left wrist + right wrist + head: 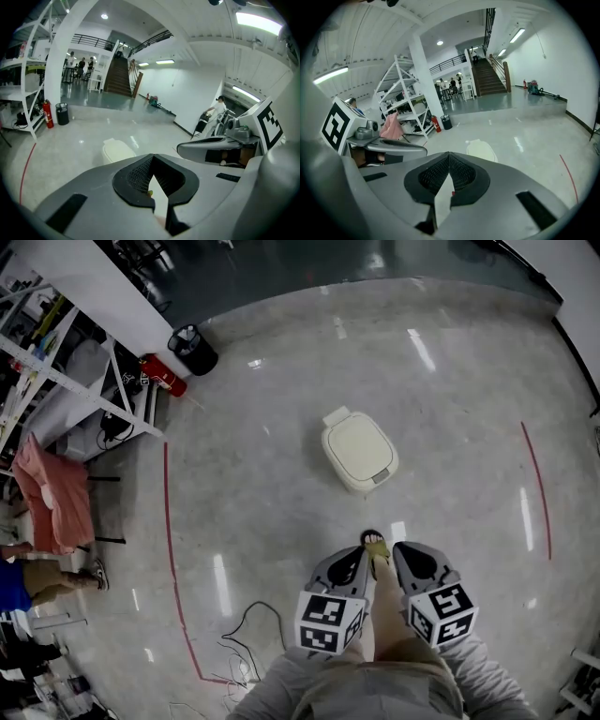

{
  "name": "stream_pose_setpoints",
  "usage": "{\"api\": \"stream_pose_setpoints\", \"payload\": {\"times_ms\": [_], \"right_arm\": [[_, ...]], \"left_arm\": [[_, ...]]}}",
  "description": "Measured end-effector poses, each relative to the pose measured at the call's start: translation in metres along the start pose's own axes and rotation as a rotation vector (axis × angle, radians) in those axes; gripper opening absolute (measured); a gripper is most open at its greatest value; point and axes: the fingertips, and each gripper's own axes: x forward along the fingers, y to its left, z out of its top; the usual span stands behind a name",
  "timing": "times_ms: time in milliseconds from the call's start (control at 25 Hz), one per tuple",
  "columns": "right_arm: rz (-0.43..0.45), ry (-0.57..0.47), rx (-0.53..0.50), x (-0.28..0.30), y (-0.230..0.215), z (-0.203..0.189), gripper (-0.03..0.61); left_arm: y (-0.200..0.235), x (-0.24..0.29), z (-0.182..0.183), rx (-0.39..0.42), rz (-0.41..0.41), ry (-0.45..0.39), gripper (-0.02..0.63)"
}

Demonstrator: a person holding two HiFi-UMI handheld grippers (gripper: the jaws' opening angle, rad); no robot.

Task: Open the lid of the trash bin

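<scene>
The trash bin point(360, 451) is a cream, rounded-square bin with its lid down, standing alone on the glossy floor ahead of me. It also shows as a pale bin point(117, 151) in the left gripper view and as a bin point(482, 151) in the right gripper view, some way beyond the jaws. My left gripper point(357, 557) and right gripper point(399, 553) are held side by side close to my body, well short of the bin. In both gripper views the jaws meet at their tips, left gripper point(152, 157) and right gripper point(449, 154), with nothing between them.
A white shelving rack point(66, 371) stands at the left, with a black waste basket point(194, 350) and a red fire extinguisher point(164, 376) beside it. Pink cloth point(52, 493) hangs over a chair. Red tape lines point(171, 549) and loose cables point(246, 652) lie on the floor. My foot point(374, 544) shows between the grippers.
</scene>
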Motion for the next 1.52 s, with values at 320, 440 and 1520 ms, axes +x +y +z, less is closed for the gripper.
{"api": "stream_pose_setpoints", "payload": {"times_ms": [320, 440, 1520], "right_arm": [[-0.024, 0.072, -0.003, 0.062, -0.051, -0.026, -0.005], [-0.046, 0.091, 0.010, 0.086, -0.068, -0.036, -0.005], [-0.088, 0.236, 0.003, 0.275, -0.190, -0.144, -0.005]], "left_arm": [[0.024, 0.073, -0.023, -0.014, 0.003, 0.058, 0.003], [0.034, 0.097, -0.040, -0.012, -0.006, 0.103, 0.003], [0.148, 0.256, -0.147, -0.126, 0.128, 0.230, 0.003]]}}
